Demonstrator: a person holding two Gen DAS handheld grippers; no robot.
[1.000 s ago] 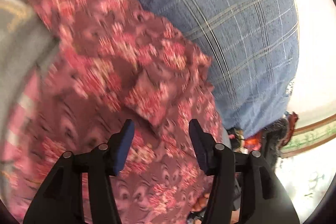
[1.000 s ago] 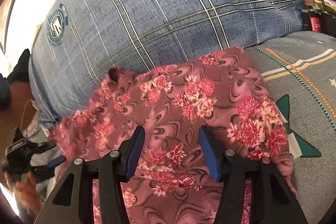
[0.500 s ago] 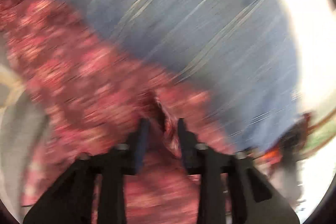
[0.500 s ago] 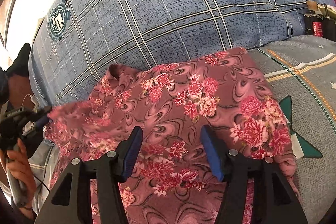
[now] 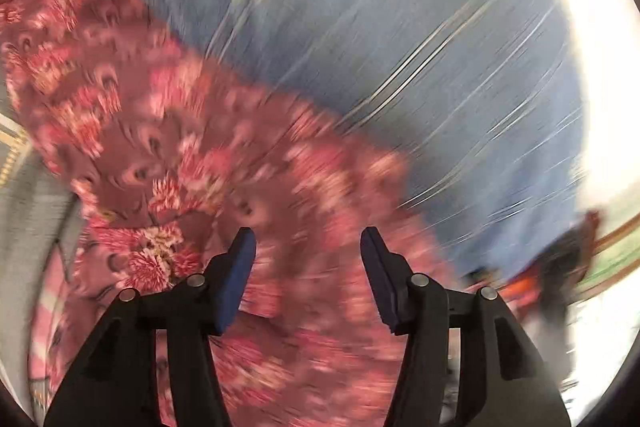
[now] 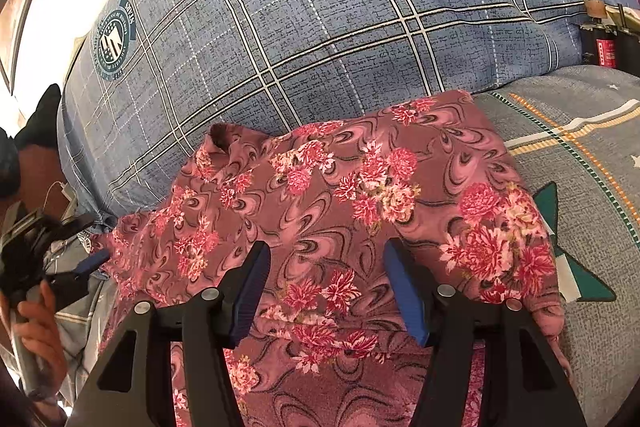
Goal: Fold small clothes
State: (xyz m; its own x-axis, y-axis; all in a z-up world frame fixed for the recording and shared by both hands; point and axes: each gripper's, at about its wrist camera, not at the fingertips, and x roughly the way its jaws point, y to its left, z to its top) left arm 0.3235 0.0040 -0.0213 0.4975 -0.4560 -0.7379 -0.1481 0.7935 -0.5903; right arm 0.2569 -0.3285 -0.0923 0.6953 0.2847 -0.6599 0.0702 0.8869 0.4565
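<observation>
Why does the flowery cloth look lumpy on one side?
The floral garment isn't folded flat yet. Its left corner sticks up in a rumpled peak against the blue plaid pillow, while its right side lies smooth.

Soft, thin cloth in the garment (image 6: pixel 336 195), matt, printed with pink flowers on maroon, lying in loose wrinkles. Coarser woven cloth on the pillow (image 6: pixel 320 11), blue plaid with a grainy, heathered look, and flat grey printed cloth on the bedsheet (image 6: pixel 592 163). Matt black plastic on the right gripper (image 6: pixel 326 279) and left gripper (image 5: pixel 308 263), with dull blue pads (image 6: pixel 404 287) and small shiny metal pins.
</observation>
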